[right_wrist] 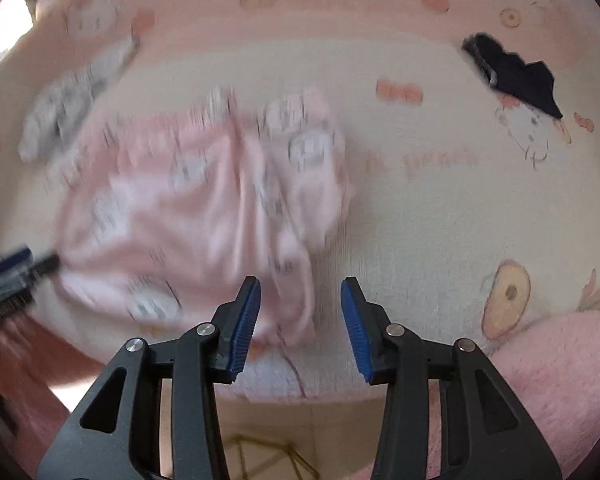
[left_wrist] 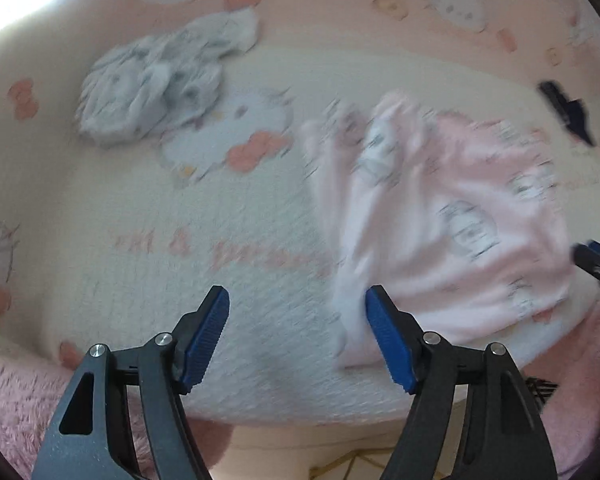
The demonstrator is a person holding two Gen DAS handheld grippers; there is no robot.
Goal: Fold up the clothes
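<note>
A pink printed garment [left_wrist: 440, 220] lies crumpled on the bed, blurred in both views. My left gripper [left_wrist: 298, 300] is open wide at the garment's left edge. Its right pad [left_wrist: 384, 332] overlaps that edge and bare bedcover shows between the pads. In the right wrist view the pink garment [right_wrist: 204, 208] spreads to the left. A narrow end of it hangs down between the pads of my right gripper [right_wrist: 300, 282], which is open, with bedcover showing beside the cloth. Each gripper appears at the other view's edge: right gripper [left_wrist: 598, 270], left gripper [right_wrist: 16, 272].
A grey-white crumpled garment [left_wrist: 152, 84] lies at the back left and a dark folded piece [right_wrist: 516, 74] at the back right. The cream and pink cartoon bedcover [left_wrist: 240, 240] ends at a near edge, with fluffy pink blanket [right_wrist: 560, 380] and floor [right_wrist: 268, 440] below.
</note>
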